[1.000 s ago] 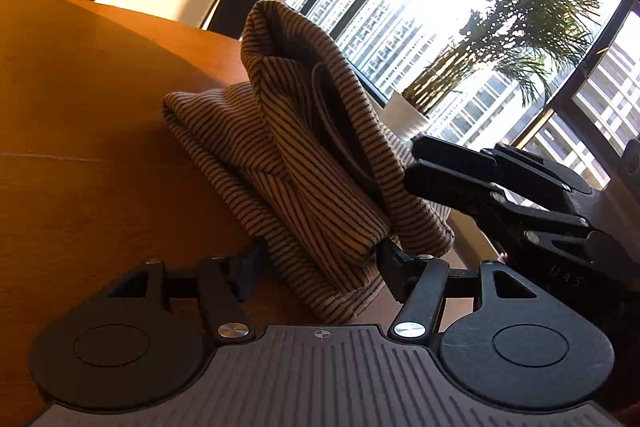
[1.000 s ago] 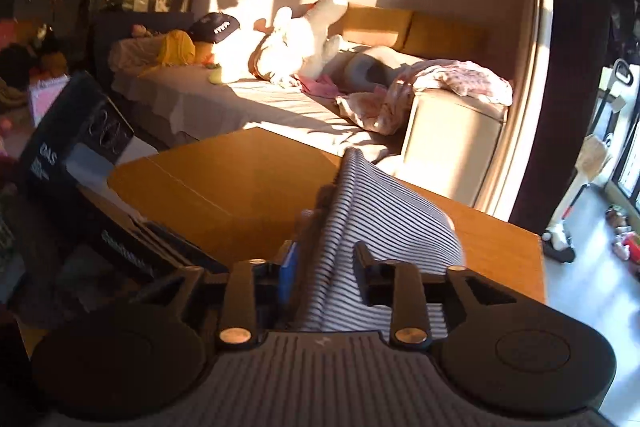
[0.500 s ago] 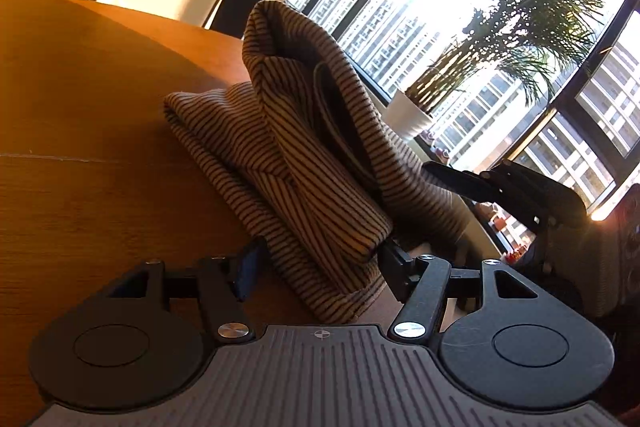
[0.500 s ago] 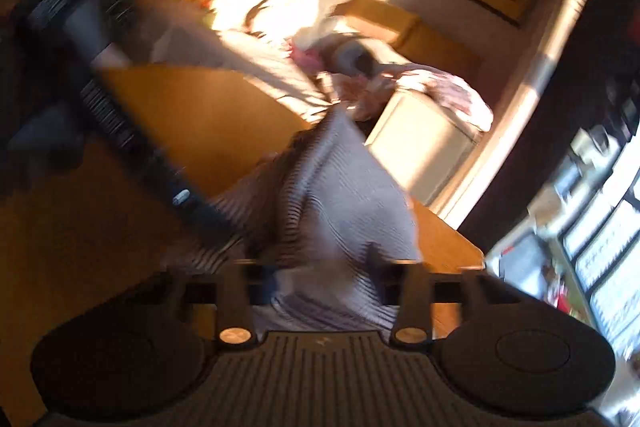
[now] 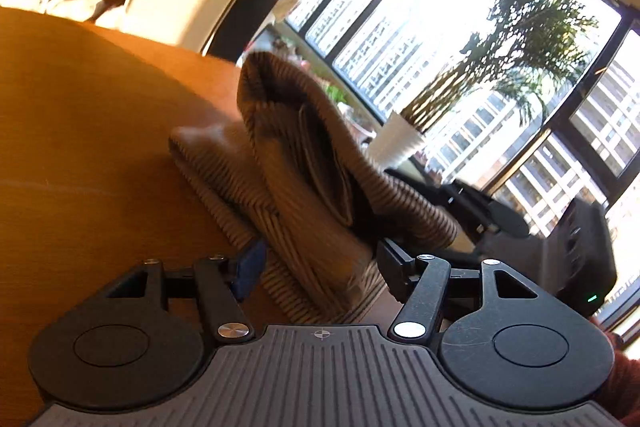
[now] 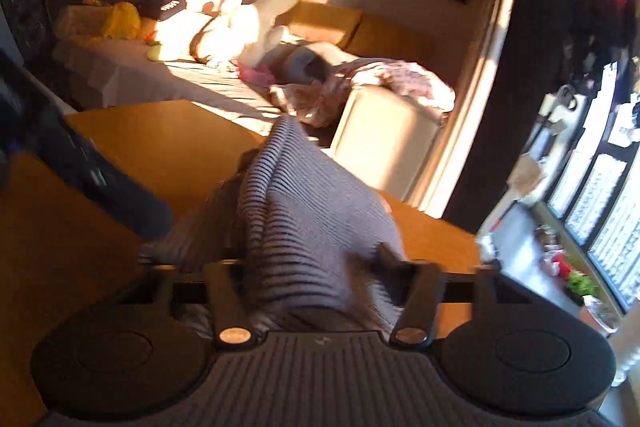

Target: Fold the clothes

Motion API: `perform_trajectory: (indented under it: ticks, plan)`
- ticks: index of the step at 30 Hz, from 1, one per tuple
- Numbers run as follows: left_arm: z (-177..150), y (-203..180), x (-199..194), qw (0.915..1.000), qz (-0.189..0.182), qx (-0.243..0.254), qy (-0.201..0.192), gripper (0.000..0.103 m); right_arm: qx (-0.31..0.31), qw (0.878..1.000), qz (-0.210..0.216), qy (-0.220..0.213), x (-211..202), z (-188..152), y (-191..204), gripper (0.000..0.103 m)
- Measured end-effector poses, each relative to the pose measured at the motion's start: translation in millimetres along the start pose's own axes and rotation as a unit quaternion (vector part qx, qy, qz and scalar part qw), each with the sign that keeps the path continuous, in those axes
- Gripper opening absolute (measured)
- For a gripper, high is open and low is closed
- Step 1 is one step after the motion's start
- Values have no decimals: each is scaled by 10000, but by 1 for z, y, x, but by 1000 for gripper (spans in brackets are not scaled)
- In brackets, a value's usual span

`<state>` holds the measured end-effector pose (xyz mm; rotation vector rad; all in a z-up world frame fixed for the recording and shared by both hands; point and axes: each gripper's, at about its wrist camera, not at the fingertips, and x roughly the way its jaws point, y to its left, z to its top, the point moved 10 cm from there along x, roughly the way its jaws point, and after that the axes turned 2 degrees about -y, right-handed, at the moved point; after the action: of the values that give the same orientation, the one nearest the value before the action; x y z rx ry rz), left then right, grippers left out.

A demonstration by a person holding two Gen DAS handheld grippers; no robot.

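A brown-and-white striped garment [image 5: 288, 155] lies bunched on the wooden table [image 5: 80, 107], with one fold standing up. My left gripper [image 5: 320, 263] is shut on its near end, and the cloth fills the gap between the pads. The right gripper's black fingers [image 5: 480, 207] reach into the garment's right side. In the right wrist view the same garment [image 6: 304, 211] rises as a ridge between the jaws of my right gripper [image 6: 310, 263], which is shut on it. The fabric hides the fingertips there. The left gripper's dark body [image 6: 100, 175] shows blurred at the left.
The table's far edge [image 6: 432, 223] is close behind the garment. Beyond it stand a pale sofa arm [image 6: 384, 139] and a sofa with blankets and a white plush toy [image 6: 248, 27]. A potted palm [image 5: 400, 143] stands by the large window.
In the left wrist view the right gripper has dropped lower and further right beside the garment. The garment's standing fold sits a little lower. The right wrist view swung and tilted down.
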<state>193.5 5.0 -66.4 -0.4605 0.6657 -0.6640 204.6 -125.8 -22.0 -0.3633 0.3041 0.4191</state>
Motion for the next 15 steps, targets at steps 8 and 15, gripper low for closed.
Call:
perform_trajectory:
  ticks: [8,15]
  plan:
    - [-2,-16,22,9991,-283,286,128,35,1563,9754,1411,-650,-38,78,-18,10]
    - [-9,-10,22,9989,-242,381,125,33,1878,9585,2138,184,7,49,30,11]
